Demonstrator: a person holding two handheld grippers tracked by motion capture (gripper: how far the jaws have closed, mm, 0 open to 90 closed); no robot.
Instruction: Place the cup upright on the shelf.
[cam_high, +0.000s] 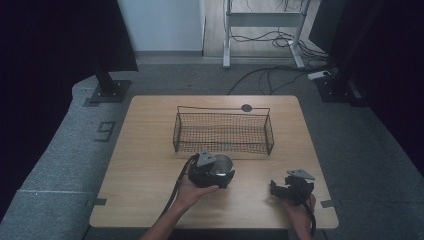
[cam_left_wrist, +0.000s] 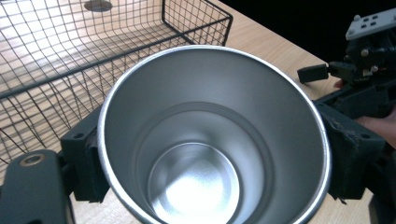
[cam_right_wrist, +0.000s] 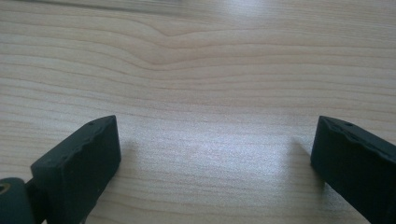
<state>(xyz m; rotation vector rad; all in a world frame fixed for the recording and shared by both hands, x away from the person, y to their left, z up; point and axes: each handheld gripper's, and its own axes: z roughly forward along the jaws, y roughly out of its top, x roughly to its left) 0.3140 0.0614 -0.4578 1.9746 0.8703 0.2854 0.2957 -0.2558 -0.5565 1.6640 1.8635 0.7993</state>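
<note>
A shiny metal cup (cam_high: 220, 165) sits in my left gripper (cam_high: 216, 172), just in front of the near wall of a black wire basket (cam_high: 223, 111). In the left gripper view I look straight down into the empty cup (cam_left_wrist: 210, 140), and the black pads (cam_left_wrist: 86, 163) press on its sides. My right gripper (cam_high: 280, 189) rests low at the table's front right, held by a hand. Its jaws stand wide apart over bare wood (cam_right_wrist: 215, 154) with nothing between them.
The basket (cam_left_wrist: 70, 60) has nothing in it and stands at the middle back of the wooden table (cam_high: 145, 165). A dark round cap (cam_high: 246, 107) is set in the tabletop behind it. Desk legs and cables lie on the floor beyond.
</note>
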